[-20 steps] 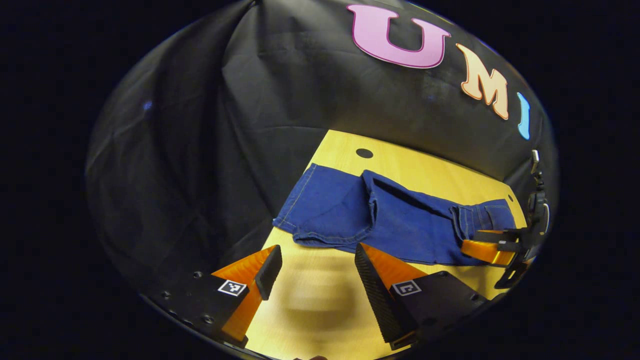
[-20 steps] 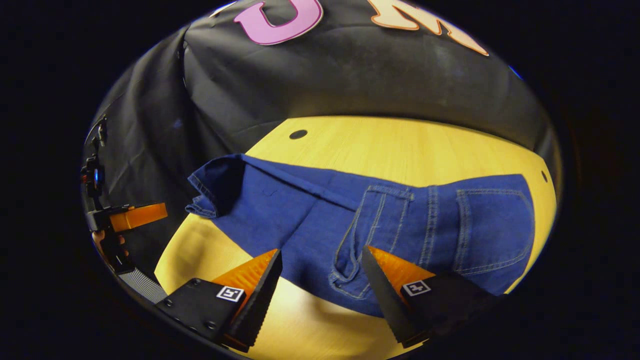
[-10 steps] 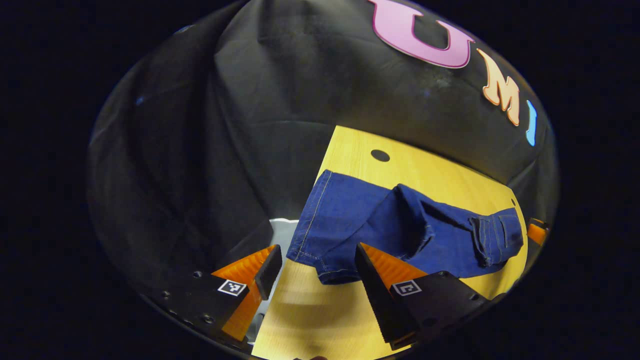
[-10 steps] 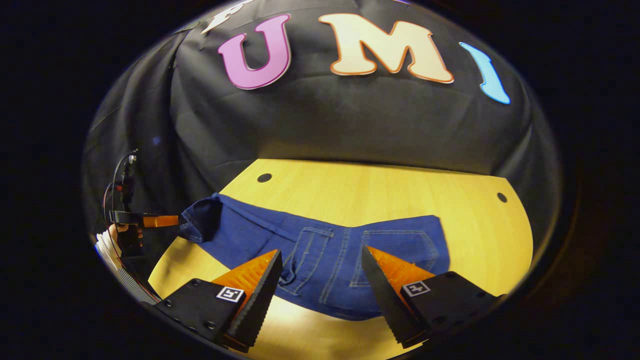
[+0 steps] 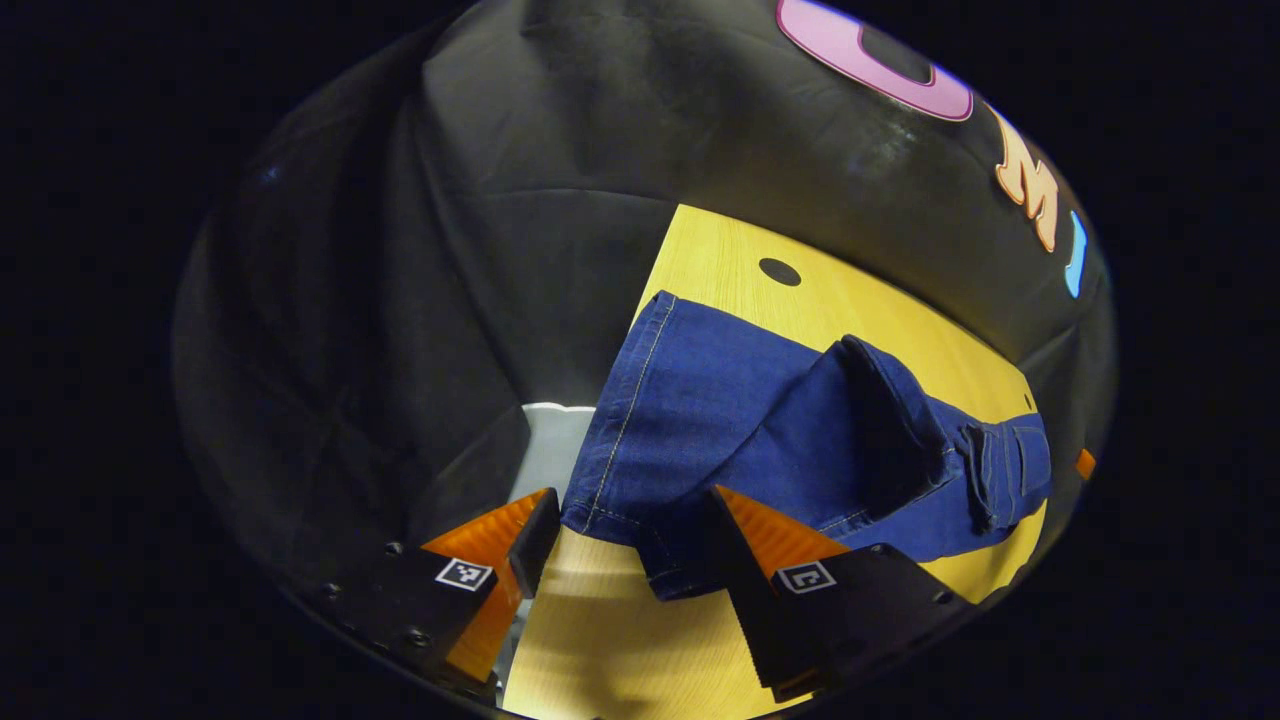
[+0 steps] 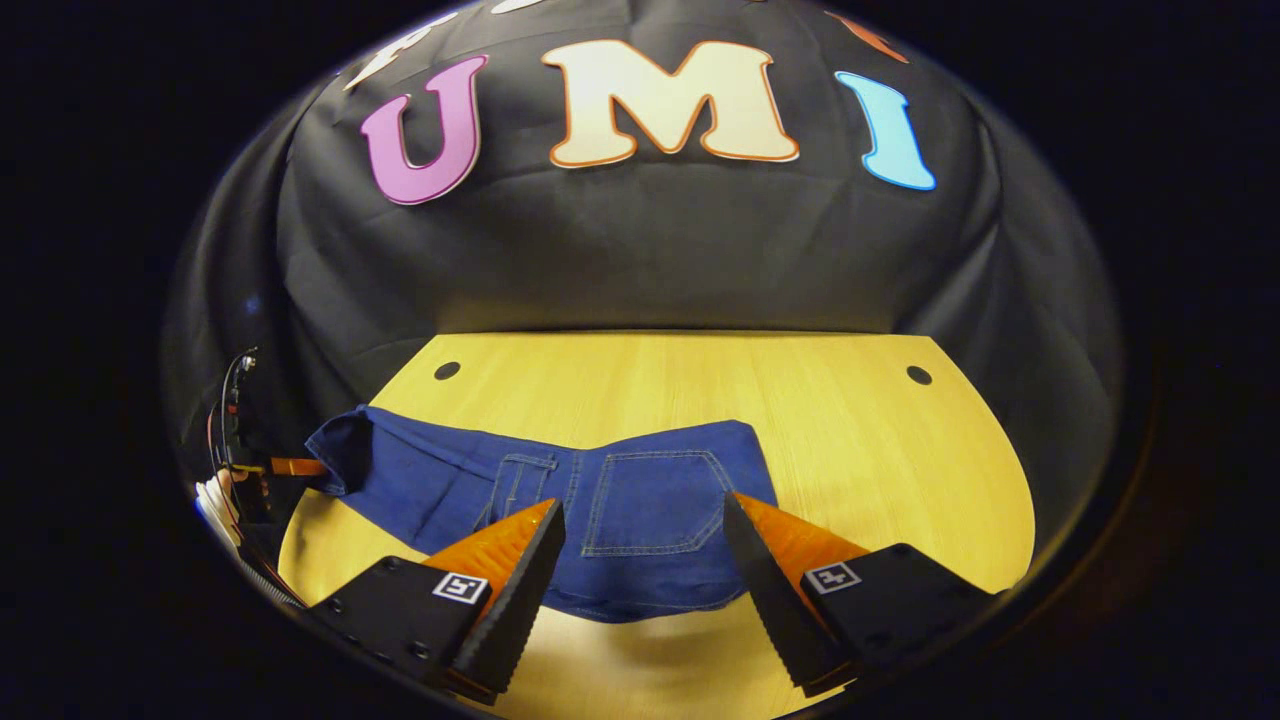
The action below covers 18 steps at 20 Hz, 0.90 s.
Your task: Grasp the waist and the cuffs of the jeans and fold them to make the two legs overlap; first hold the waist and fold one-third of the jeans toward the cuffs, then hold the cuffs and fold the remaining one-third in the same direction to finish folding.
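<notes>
Blue jeans (image 5: 760, 440) lie partly folded across a yellow wooden table (image 5: 720, 270). In the left gripper view the cuff end (image 5: 640, 500) sits between my left gripper's (image 5: 630, 560) open fingers, with a raised fold farther along the legs. In the right gripper view the waist end with its back pocket (image 6: 650, 500) lies flat between my right gripper's (image 6: 645, 560) open fingers. The left gripper (image 6: 270, 470) and the hand holding it appear at the far left of that view, by the cuffs.
The table (image 6: 700, 390) has small round holes at its back corners (image 6: 447, 371) (image 6: 918, 375). Black cloth walls close in behind and at the left end. Bare tabletop lies to the right of the waist. A pale patch of floor (image 5: 550, 450) shows past the table's end.
The left gripper has closed in on the cuff end, which now lies between its fingers. The right gripper has pulled back and centred on the waist end, so the jeans look smaller.
</notes>
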Each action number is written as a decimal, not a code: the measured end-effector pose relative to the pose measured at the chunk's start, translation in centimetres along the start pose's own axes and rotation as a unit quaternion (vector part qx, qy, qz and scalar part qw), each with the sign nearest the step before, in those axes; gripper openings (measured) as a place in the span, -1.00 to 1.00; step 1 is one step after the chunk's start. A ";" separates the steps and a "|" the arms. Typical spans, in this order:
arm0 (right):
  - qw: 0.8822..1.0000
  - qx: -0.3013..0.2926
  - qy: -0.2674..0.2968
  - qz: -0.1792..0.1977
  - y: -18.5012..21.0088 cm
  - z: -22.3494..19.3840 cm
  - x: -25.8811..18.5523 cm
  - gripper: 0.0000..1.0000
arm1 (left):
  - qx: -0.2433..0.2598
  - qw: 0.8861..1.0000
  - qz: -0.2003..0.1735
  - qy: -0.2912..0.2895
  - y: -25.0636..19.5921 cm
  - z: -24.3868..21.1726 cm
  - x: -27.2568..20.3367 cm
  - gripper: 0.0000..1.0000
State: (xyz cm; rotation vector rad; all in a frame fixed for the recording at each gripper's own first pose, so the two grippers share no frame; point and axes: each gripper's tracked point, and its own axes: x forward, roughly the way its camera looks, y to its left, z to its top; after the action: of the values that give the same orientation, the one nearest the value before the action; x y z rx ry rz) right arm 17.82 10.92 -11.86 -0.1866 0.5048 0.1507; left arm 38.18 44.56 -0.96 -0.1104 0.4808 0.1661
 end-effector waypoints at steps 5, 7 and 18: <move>1.000 -0.002 0.013 -0.009 -1.2 -1.0 0.3 0.97 | 0.004 1.000 0.017 0.017 0.0 -0.3 -0.2 0.74; 1.000 -0.005 0.016 -0.010 -1.3 -1.3 0.5 0.97 | 0.004 1.000 0.023 0.016 0.2 -0.2 0.5 0.72; 0.999 0.013 0.014 -0.027 -3.8 -1.2 0.2 0.97 | 0.030 0.998 0.046 0.039 0.6 0.2 -0.2 0.43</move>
State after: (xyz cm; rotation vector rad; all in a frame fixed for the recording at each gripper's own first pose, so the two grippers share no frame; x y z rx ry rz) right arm 18.12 6.93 -12.48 -0.1779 0.5296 0.0886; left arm 37.98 45.13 -0.76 -0.0352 0.5679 0.2385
